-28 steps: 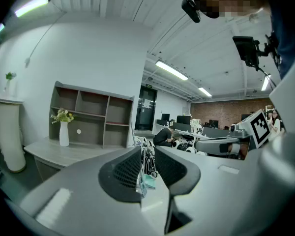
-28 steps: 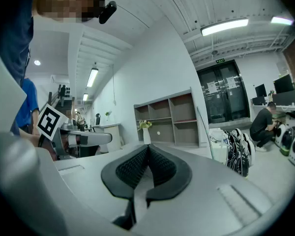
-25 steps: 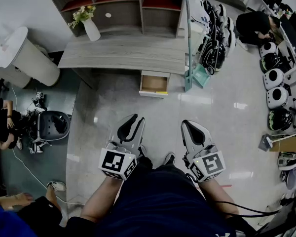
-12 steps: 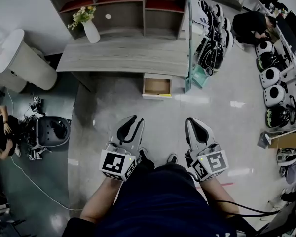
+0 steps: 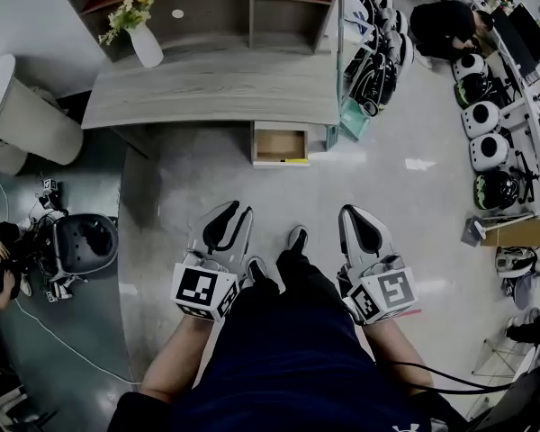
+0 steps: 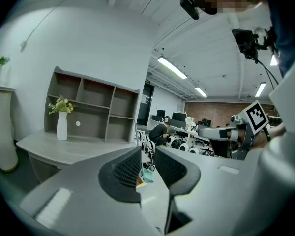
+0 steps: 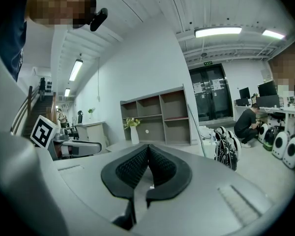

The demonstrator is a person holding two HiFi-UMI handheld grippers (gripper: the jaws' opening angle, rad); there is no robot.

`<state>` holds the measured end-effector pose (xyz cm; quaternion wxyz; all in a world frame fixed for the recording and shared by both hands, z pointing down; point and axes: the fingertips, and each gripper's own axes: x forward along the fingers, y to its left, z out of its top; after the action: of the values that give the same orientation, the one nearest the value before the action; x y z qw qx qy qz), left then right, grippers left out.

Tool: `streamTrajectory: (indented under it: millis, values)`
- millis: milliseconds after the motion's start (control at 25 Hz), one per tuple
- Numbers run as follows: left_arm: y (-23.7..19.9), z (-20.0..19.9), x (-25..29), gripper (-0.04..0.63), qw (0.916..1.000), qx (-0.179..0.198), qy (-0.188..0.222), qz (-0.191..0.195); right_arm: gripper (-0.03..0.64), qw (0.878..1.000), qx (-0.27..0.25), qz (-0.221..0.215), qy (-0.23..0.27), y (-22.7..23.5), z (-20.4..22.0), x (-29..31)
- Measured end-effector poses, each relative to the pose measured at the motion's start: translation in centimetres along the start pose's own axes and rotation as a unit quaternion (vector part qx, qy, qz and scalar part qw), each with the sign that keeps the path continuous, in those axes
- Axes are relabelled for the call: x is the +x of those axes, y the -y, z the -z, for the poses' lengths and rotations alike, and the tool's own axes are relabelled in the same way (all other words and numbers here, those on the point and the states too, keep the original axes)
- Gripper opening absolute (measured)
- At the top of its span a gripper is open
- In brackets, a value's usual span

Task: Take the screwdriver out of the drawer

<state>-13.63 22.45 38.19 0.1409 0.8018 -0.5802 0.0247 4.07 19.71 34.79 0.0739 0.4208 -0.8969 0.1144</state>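
Left claw point(image 5: 232, 212) slightly parted, right claw point(image 5: 354, 214) closed, both pointing forward.

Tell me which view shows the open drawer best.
The head view: the drawer is seen from above, pulled out from under the desk, with its inside exposed. Neither gripper view shows it clearly enough to make out.

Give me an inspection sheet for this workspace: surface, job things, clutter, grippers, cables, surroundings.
Surface: desk, bare except a vase.
Job's things: drawer open under the desk; yellow item at its front edge, too small to identify.
Clutter: black-and-white gear right of the desk.
Grippers: left hand-held gripper open, empty; right hand-held gripper shut, empty; both short of the drawer.
Cables: floor cable at left; arm cable at right.
Surroundings: shelf, white column, crouching person.
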Motion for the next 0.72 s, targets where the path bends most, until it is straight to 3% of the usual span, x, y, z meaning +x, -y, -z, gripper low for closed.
streamTrajectory:
  millis: [440, 720]
  values:
    - [-4.5, -2.1, 6.2, 0.087, 0.9996, 0.014, -0.014, -0.022, 0.006, 0.999, 0.025, -0.042, -0.001, 2.8, -1.0, 8.8]
    - [-6.0, -2.3, 13.4, 0.087, 0.9980, 0.039, -0.046, -0.017, 0.006, 0.998, 0.036, -0.058, -0.004, 8.0, -2.8, 14.0]
